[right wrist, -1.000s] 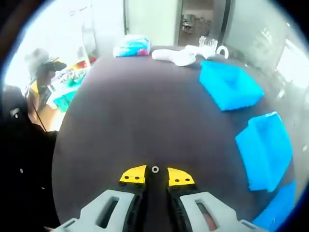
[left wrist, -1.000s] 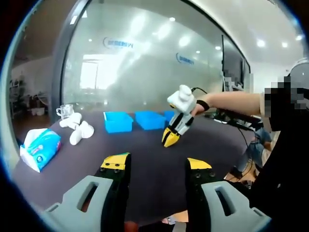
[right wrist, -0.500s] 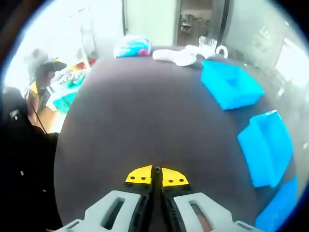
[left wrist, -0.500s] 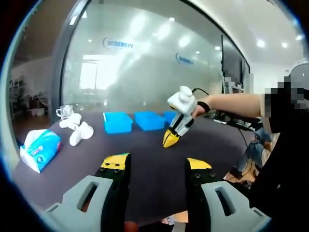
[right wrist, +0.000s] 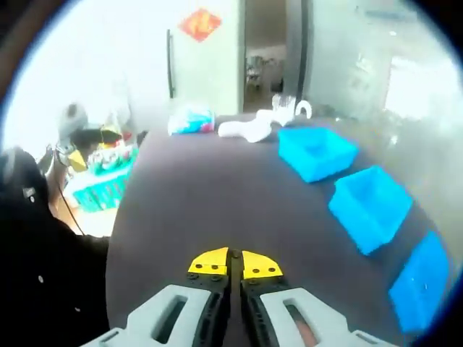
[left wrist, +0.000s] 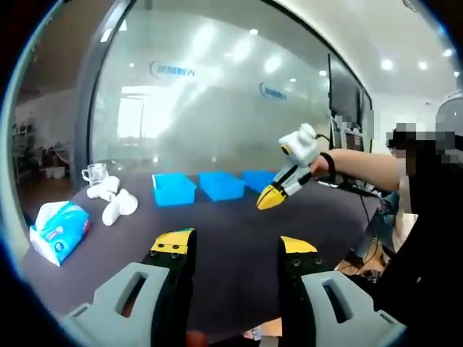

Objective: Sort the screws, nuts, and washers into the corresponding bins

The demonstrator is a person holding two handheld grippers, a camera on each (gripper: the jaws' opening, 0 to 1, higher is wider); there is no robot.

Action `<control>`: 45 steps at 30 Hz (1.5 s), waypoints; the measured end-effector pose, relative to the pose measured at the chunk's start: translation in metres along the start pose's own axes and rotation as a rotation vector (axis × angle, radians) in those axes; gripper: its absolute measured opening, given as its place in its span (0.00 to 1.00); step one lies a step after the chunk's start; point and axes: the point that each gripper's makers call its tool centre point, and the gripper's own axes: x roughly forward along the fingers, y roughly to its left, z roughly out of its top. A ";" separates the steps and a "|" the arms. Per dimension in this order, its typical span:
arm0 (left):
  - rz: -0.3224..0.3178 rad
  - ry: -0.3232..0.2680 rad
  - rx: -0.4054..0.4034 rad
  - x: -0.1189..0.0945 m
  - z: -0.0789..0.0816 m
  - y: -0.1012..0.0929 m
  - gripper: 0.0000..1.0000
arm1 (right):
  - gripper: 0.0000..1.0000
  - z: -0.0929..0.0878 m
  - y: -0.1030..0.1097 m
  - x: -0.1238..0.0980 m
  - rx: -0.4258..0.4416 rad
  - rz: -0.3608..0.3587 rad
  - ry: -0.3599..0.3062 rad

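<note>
My right tongs (right wrist: 233, 263) are pressed together, whatever they pinch too small to see, above the tabletop (right wrist: 210, 195) near three blue bins (right wrist: 369, 206), left tongs (left wrist: 235, 249) spread; a tiny piece could slip out unnoticed.

I count three blue bins in a row on the dark table (right wrist: 188, 210): the first bin (right wrist: 316, 152) nearest the far end, the second bin (right wrist: 370, 207) in the middle, and the third bin (right wrist: 422, 285) closest to me. From my left gripper view I get the same three. One tissue pack (left wrist: 58, 231) lies at the table's far corner. One clear glass cup (left wrist: 92, 173) stands beyond a small heap of white items (left wrist: 114, 199); I cannot tell how many pieces make up that heap. Two grippers are up: my left gripper (left wrist: 235, 249) and my right gripper (right wrist: 228, 264). One green basket (right wrist: 103, 189) sits off the table's edge.
</note>
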 end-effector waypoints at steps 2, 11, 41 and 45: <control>-0.005 -0.002 0.007 0.001 0.002 -0.002 0.41 | 0.02 0.004 -0.002 -0.014 0.027 -0.027 -0.060; -0.017 -0.011 0.024 0.006 0.011 -0.007 0.41 | 0.02 0.008 -0.008 -0.075 0.111 -0.208 -0.290; -0.030 -0.043 0.054 0.011 0.031 -0.020 0.41 | 0.02 0.070 -0.071 -0.086 0.194 -0.472 -0.595; -0.028 -0.033 0.056 0.009 0.028 -0.021 0.41 | 0.02 0.077 -0.104 -0.069 0.190 -0.501 -0.560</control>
